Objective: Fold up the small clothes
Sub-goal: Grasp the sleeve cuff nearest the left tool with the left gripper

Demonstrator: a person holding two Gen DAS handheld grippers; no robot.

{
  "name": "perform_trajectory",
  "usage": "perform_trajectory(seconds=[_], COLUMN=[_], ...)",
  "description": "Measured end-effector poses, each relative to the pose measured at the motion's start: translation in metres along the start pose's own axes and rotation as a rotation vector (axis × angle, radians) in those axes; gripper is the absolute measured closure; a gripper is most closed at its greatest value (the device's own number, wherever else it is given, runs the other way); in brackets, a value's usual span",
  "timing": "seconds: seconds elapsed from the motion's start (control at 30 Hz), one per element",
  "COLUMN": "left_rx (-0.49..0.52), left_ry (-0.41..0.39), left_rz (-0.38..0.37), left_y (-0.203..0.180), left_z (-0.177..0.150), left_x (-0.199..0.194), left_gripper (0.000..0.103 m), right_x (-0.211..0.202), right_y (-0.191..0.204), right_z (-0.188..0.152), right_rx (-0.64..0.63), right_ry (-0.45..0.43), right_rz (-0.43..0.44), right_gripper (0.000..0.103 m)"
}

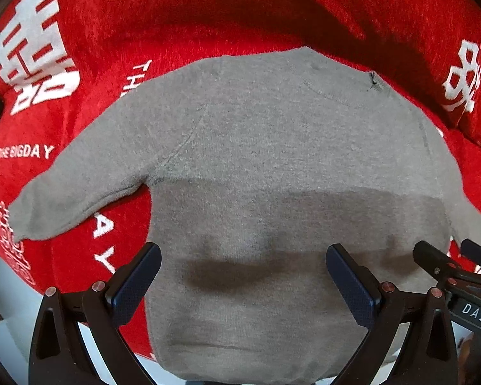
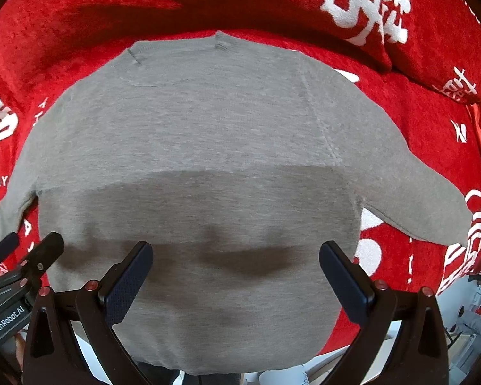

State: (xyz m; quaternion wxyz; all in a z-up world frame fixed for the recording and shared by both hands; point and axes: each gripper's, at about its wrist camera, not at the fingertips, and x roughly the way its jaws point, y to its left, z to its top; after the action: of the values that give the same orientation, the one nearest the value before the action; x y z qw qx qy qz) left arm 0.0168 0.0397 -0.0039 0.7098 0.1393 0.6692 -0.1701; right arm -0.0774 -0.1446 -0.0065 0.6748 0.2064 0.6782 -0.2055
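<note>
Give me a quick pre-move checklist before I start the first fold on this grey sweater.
1. Left gripper open, holding nothing: ok.
2. Right gripper open, holding nothing: ok.
3. Grey sweater spread flat on the red blanket: ok.
4. Both sleeves spread outward, not tucked: ok.
5. Hem reachable and flat: cannot tell, it runs below both views.
6. Grippers apart from each other: ok.

Looks like a home, bedroom or living room. Work surface is soft: a red plush blanket (image 1: 208,16) with white double-happiness characters and "THE BIGDAY" print (image 1: 25,151), wedding bedding style. A matching red cushion (image 2: 417,32) sits at the back right. Beyond the blanket edge, pale floor and what may be furniture (image 2: 474,314), too distorted to confirm.
</note>
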Motion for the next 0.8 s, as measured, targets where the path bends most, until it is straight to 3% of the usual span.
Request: perform_trajectory(seconds=[0.13,0.27,0.47,0.7,0.8], left_rx=[-0.059,-0.121,-0.292,-0.569,-0.670], left_ry=[-0.009,-0.031,-0.065,-0.153,-0.192], left_rz=[-0.079,-0.113,-0.149,-0.125,-0.174], left_y=[0.019,0.053,0.144,0.274,0.316], left_z=[-0.003,-0.009,-0.030,-0.056,-0.066], left_x=[0.001,0.002,0.010,0.031,0.047], left_gripper=[0.000,0.000,0.000,0.000,0.000], right_x=[-0.003,-0.004,-0.001,0.010,0.016], right_y=[0.015,0.040,0.094,0.143,0.164], right_z=[0.001,-0.002,-0.012,-0.026,-0.032], right_rx=[-0.029,-0.079,-0.182,-0.263,-0.295], right_ry=[-0.017,-0.024,-0.006,0.028,0.043], right_rz=[0.050,0.096,0.138,0.159,0.161], right_gripper=[0.000,0.000,0.000,0.000,0.000])
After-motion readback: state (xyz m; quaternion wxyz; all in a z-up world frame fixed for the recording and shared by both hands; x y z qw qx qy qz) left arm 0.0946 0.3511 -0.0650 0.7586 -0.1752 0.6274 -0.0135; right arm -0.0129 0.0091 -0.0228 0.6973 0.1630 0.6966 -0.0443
